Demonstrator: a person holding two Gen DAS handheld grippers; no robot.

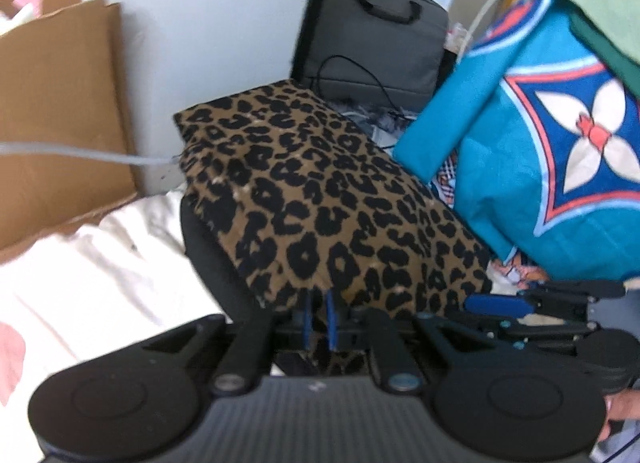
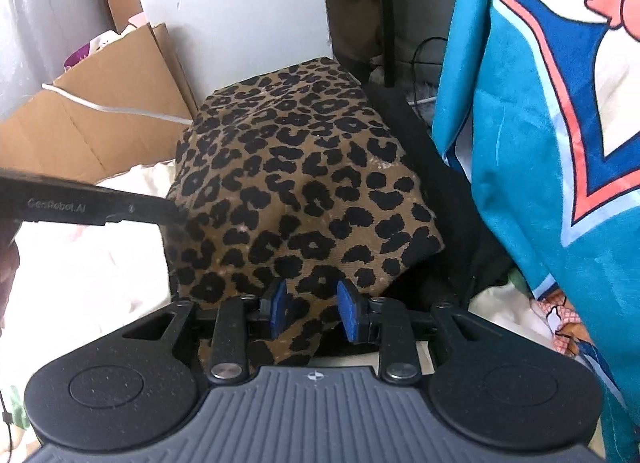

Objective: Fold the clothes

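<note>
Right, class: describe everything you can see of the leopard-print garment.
The leopard-print garment is tan, soft-looking fabric with black spots, folded into a thick, roughly rectangular stack with a black layer showing beneath its edges. It lies on white bedding, beside hanging teal fabric. Its near edge lies between the blue pads of the left gripper, nearly closed, and of the right gripper, set wider apart.

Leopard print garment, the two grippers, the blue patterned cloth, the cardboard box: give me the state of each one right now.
Leopard print garment: folded, draped over a dark object, near edge between both grippers' jaws.
Left gripper: nearly closed on the garment's edge.
Right gripper: jaws apart, fabric between them.
Blue patterned cloth: hanging beside the garment.
Cardboard box: open.
</note>
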